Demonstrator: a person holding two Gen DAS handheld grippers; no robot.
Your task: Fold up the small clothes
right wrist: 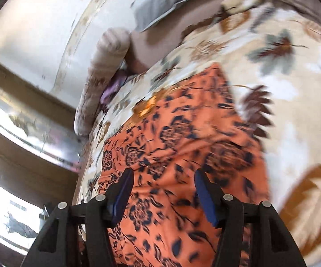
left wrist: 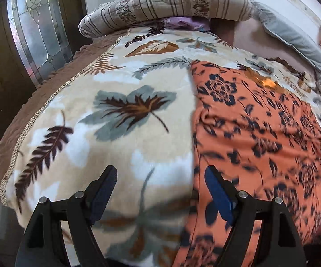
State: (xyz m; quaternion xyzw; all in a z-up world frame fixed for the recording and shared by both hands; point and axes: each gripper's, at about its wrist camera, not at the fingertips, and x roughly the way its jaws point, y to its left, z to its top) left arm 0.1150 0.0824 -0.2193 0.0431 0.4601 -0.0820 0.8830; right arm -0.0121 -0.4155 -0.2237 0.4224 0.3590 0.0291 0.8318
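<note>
The left gripper (left wrist: pixel 160 182) is hovering with its jaws apart over the blanket (left wrist: pixel 107 138), beside the orange garment's (left wrist: pixel 260 138) left edge. The right gripper (right wrist: pixel 163 187) is hanging spread and empty above the garment (right wrist: pixel 182 133) lying flat on the bed. Probably the fold is just beginning; next comes pinching an edge. Blur is hiding the hems.

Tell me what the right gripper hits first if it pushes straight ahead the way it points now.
Most likely the orange floral garment: the right gripper is open and the cloth fills the gap between its fingers and beyond. How far above it the gripper is, the blurred view does not show.
</note>
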